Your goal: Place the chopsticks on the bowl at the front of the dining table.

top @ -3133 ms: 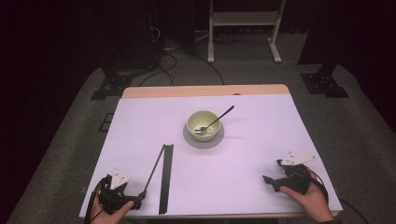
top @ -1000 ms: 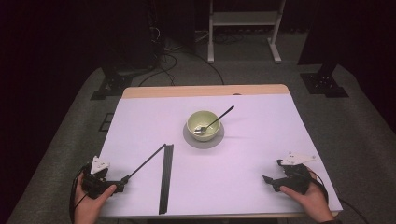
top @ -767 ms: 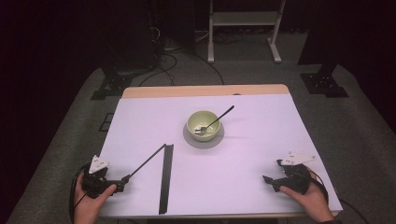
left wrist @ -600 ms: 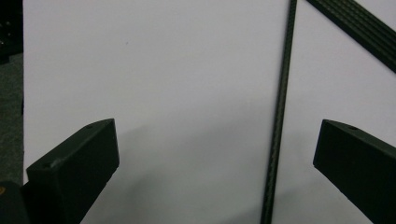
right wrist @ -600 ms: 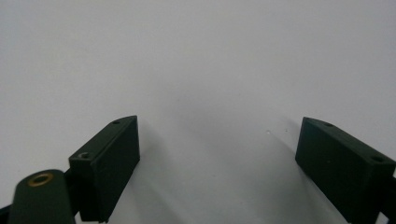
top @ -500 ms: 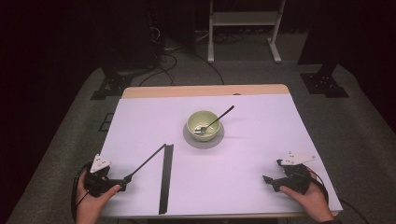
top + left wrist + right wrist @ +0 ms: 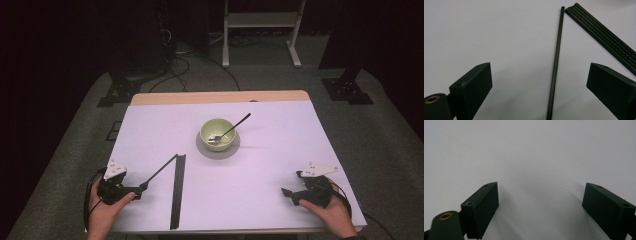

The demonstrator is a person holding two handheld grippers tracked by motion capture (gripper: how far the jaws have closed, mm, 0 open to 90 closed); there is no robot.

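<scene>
A thin black rod lies slanted on the white table, its far end meeting the top of a flat ribbed black strip. My left gripper is at the rod's near end. In the left gripper view the rod lies between the jaws of the left gripper. They have just been closing a little but stand wide and touch nothing. The strip lies off to the right. My right gripper rests open at the near right, and between the jaws of the right gripper there is bare table.
A pale green bowl with a spoon in it stands on a grey saucer at the table's middle. The table's near edge runs just below both hands. Stands and cables sit on the dark floor beyond.
Since three seconds ago the left gripper has shifted left along the near edge, and the rod's near end has swung left with it. The right gripper has stayed put.
</scene>
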